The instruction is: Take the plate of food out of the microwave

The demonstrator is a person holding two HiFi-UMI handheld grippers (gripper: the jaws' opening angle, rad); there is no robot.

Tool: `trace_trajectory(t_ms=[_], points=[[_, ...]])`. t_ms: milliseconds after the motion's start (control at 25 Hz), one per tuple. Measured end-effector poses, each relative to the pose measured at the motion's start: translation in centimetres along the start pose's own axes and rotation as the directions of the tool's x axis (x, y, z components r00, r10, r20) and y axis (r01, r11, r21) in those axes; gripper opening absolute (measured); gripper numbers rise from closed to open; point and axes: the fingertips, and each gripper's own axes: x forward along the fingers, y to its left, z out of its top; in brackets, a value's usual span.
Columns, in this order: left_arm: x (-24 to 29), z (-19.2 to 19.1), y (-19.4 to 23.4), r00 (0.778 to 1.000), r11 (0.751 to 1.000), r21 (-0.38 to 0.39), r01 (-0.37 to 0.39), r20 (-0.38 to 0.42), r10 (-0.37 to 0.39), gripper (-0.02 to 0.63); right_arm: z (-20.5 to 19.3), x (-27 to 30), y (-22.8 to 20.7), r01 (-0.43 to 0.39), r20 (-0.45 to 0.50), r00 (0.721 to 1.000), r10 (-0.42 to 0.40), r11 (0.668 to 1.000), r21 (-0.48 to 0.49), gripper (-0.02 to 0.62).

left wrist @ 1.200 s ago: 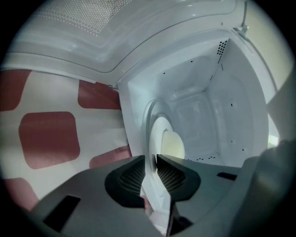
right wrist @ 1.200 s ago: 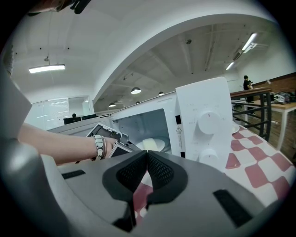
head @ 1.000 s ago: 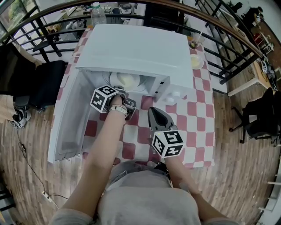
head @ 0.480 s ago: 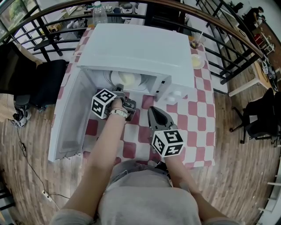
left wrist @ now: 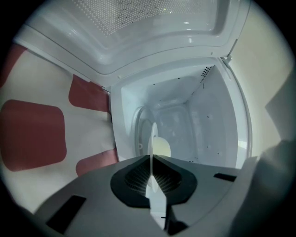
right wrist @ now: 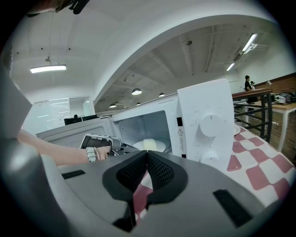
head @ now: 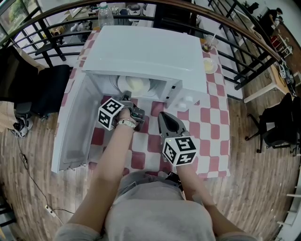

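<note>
The white microwave (head: 146, 47) stands on the checked table with its door (head: 70, 127) swung open to the left. Inside lies a white plate (head: 134, 85) carrying pale yellow food (left wrist: 161, 147). My left gripper (head: 128, 98) reaches into the opening and is shut on the plate's near rim. In the left gripper view the plate (left wrist: 151, 139) shows edge-on, pinched between the jaws of the left gripper (left wrist: 151, 159). My right gripper (head: 164, 118) hovers over the table in front of the control panel. It is shut with nothing in it, as the right gripper view (right wrist: 147, 155) shows.
The red-and-white checked cloth (head: 211, 122) covers the table. A small bowl (head: 210, 66) and a cup (head: 207, 44) stand at the back right, a water bottle (head: 105, 14) behind the microwave. A curved railing (head: 244, 33) rings the table, and a dark chair (head: 47, 89) stands at the left.
My left hand and its marker cube have drawn slightly back toward me at the microwave's mouth. The right gripper has stayed in place.
</note>
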Motion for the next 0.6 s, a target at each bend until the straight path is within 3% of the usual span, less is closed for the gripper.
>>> trace_trajectory(t_ms=[600], points=[[-2.3, -1.1, -1.2, 0.995, 0.995, 0.028, 0.096, -0.024, -0.096, 0.014, 0.7, 0.5, 0.8, -0.024, 0.026, 0.999, 0.026, 0.998, -0.066, 0.026]])
